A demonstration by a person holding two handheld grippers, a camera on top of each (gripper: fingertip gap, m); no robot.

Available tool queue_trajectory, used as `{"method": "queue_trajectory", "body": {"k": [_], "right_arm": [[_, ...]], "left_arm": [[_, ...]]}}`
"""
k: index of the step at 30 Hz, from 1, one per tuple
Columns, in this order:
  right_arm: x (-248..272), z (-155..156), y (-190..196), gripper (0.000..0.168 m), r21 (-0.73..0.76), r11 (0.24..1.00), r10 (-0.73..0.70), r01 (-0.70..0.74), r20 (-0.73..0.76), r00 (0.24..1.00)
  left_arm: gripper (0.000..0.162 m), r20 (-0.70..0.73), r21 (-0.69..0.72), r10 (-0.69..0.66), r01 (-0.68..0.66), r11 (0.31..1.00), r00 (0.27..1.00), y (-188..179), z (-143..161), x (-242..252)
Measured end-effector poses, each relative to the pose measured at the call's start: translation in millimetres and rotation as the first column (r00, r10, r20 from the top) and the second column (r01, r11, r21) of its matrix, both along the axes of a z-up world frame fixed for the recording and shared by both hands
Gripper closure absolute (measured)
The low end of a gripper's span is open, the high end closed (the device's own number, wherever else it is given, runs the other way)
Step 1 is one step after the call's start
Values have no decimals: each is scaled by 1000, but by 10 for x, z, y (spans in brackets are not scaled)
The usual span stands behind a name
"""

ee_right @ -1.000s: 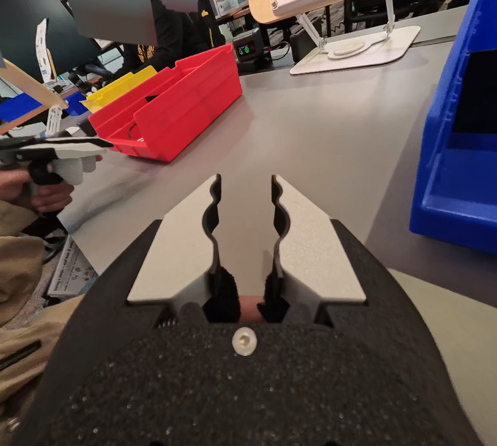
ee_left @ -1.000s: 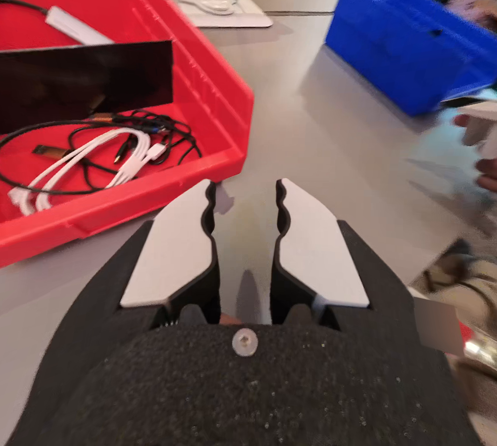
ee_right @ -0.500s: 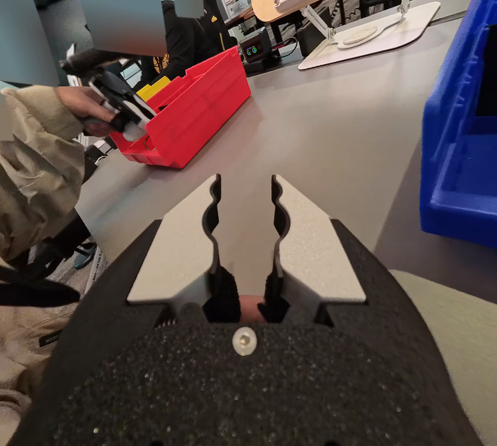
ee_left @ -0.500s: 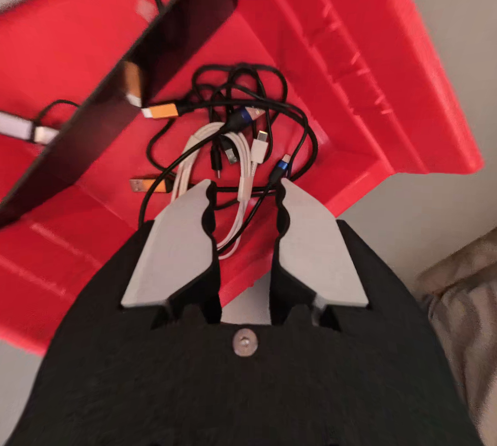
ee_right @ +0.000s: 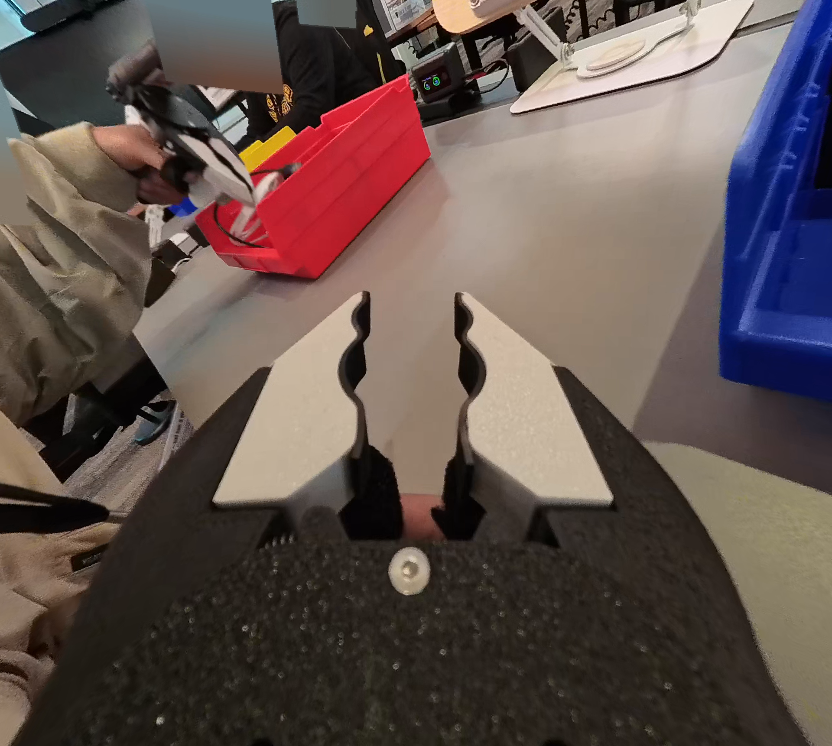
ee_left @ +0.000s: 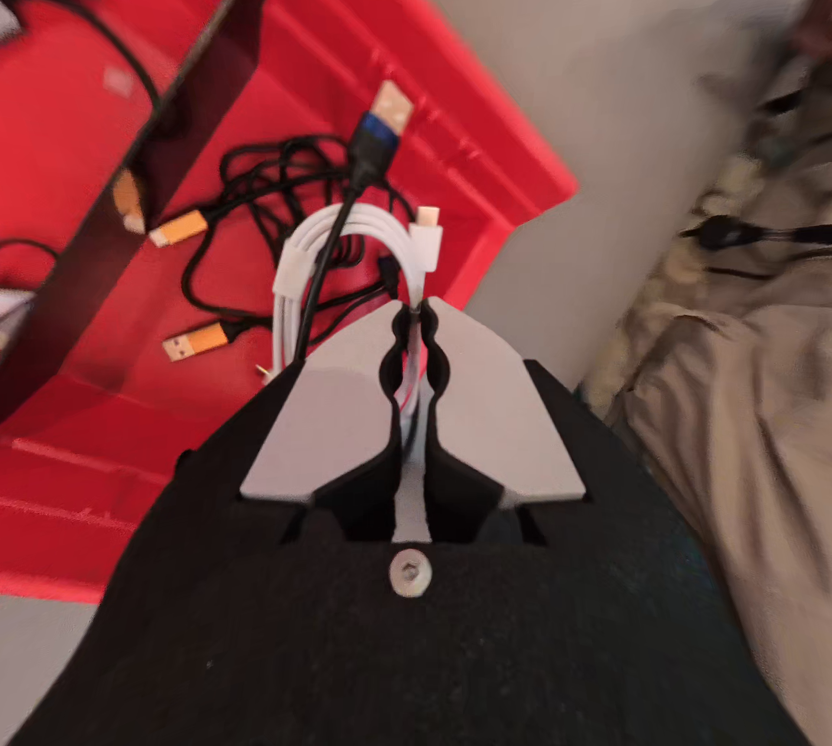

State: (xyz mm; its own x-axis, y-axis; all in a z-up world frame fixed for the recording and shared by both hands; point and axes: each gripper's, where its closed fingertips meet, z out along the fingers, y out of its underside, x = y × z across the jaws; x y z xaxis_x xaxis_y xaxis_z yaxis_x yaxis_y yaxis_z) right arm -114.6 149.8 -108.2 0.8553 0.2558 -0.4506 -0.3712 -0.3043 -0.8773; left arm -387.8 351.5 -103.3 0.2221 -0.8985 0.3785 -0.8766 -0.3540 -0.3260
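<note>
My left gripper (ee_left: 416, 306) is shut on a bundled white cable (ee_left: 351, 229) and holds it above the front end of a red bin (ee_left: 315, 49). A black cable with a blue-banded USB plug (ee_left: 380, 130) hangs tangled over the white bundle. More black cables with orange plugs (ee_left: 198, 339) lie in the bin. In the right wrist view the left gripper (ee_right: 252, 195) shows far left over the red bin (ee_right: 342, 193), with the white cable (ee_right: 245, 220) hanging from it. My right gripper (ee_right: 412, 301) is open and empty above the grey table (ee_right: 562, 229).
A black divider (ee_left: 148, 166) crosses the red bin. A blue bin (ee_right: 783, 229) stands at the right of the table. A white stand with a wooden board (ee_right: 630, 49) is at the back. A yellow bin (ee_right: 270, 141) lies behind the red one. A person's beige sleeve (ee_right: 67, 252) is at left. The left gripper's tips are roughly 35 cm from the right gripper's.
My left gripper dropped into the red bin, shut on the white cable and lifted it, dragging a black cable up with it. My right gripper stayed open, almost still.
</note>
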Motion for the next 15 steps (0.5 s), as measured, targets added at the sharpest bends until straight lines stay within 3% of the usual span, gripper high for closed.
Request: {"method": "queue_trajectory", "body": {"k": [1, 5, 10, 15], "right_arm": [[-7, 2, -6, 132, 0, 1000, 2, -2, -4, 1000], [-39, 9, -32, 132, 0, 1000, 10, -10, -4, 1000], [-80, 4, -63, 132, -1, 1000, 20, -20, 16, 1000], [-107, -22, -71, 132, -5, 1000, 25, -25, 51, 998]], "left_arm": [[158, 86, -21, 4, -2, 1000, 996, 9, 161, 41], [158, 362, -111, 91, -54, 992, 928, 147, 653, 130], [158, 516, -259, 305, -194, 946, 800, 489, 739, 103], [158, 618, -151, 225, -167, 974, 754, 363, 838, 181]]}}
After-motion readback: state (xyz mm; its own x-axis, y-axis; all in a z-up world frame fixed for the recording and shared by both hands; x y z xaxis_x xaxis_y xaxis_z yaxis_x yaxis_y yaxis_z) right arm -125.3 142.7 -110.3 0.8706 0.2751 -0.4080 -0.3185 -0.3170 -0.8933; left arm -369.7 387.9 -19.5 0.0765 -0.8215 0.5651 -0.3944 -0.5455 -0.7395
